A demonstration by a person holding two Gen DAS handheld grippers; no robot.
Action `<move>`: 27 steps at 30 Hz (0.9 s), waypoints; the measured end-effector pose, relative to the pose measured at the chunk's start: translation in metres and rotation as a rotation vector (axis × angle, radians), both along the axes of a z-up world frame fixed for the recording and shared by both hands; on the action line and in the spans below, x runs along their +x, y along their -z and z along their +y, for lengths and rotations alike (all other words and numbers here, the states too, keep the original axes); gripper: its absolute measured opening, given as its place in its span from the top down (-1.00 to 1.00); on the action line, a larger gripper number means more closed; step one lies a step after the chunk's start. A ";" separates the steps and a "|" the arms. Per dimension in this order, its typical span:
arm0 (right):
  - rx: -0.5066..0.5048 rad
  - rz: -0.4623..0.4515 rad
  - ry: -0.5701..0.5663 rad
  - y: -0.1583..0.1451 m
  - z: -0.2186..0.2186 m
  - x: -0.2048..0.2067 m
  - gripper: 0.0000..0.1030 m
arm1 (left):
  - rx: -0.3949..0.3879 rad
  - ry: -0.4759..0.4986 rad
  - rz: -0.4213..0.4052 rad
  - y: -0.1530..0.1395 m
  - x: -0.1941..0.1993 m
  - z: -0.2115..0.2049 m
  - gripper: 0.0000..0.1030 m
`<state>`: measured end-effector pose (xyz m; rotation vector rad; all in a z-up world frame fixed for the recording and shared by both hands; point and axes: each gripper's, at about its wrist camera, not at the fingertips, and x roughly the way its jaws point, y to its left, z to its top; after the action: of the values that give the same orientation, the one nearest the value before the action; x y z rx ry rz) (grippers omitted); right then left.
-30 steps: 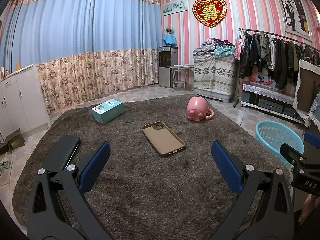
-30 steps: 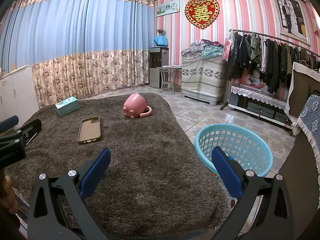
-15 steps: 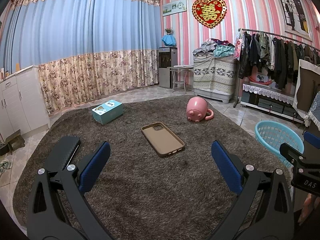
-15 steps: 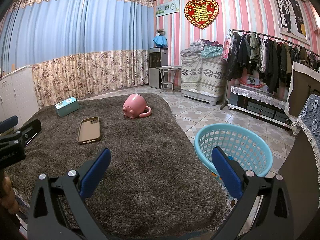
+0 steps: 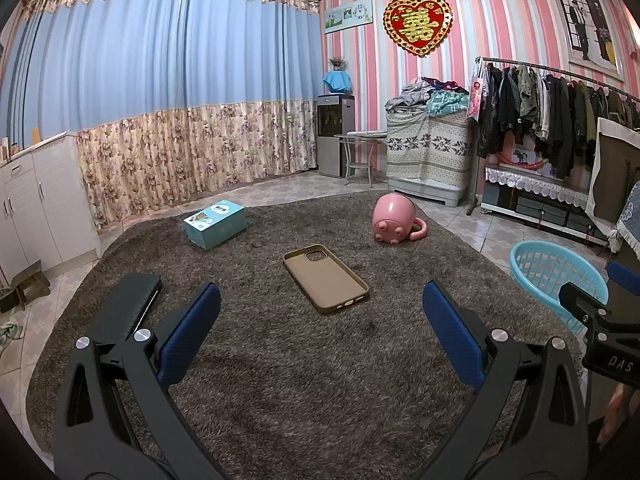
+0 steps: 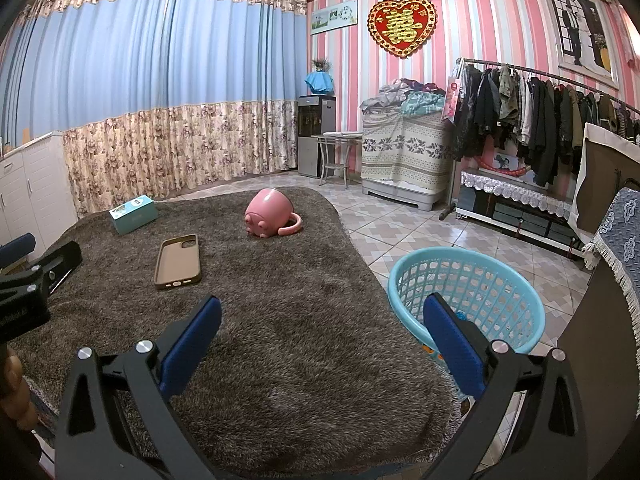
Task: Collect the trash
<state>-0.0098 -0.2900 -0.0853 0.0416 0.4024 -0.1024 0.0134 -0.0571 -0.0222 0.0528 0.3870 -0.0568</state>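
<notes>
Trash for me to gather lies spread on the brown rug point(image 5: 320, 380): a tan phone case point(image 5: 325, 278) at about 12 o'clock from my left gripper point(image 5: 320, 332), open side up, with a teal box point(image 5: 215, 223) further off at 11 o'clock and a pink mug point(image 5: 394, 220) on its side at 1 o'clock. A black case point(image 5: 124, 308) sits at 9 o'clock, its near end hidden behind my left finger. All four are well apart from each other and none is touched.

My left gripper hangs over the rug with its jaws spread wide and nothing between them. My right gripper point(image 6: 320, 332) is likewise released and empty, over the rug's right edge.

From the right camera the blue basket point(image 6: 516, 292) stands on the tiled floor point(image 6: 420, 236) just beside the rug at 2 o'clock; my right finger covers its near rim, and something small and colourful shows low inside it that I cannot make out. In the left view the basket is cut off by the other gripper's body at 3 o'clock.

The print on the teal box is too small to read
</notes>
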 end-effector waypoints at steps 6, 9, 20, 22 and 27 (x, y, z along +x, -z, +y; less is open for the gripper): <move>0.000 0.000 0.000 0.000 0.000 0.000 -0.92 | 0.000 0.000 -0.001 0.000 0.000 -0.001 -0.90; 0.000 0.000 0.000 0.000 0.000 0.000 -0.92 | 0.001 -0.001 -0.002 0.000 0.000 -0.001 -0.90; -0.001 0.001 0.000 0.001 0.000 0.000 -0.92 | 0.001 0.004 -0.010 -0.003 0.002 0.005 -0.90; 0.000 -0.001 0.000 0.000 -0.001 0.000 -0.92 | 0.001 0.003 -0.012 -0.004 0.001 0.005 -0.90; 0.001 -0.001 0.001 0.001 -0.001 0.000 -0.92 | 0.004 0.005 -0.015 -0.007 0.006 0.009 -0.90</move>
<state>-0.0103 -0.2906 -0.0858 0.0432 0.4016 -0.1033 0.0192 -0.0484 -0.0156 0.0577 0.3721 -0.0604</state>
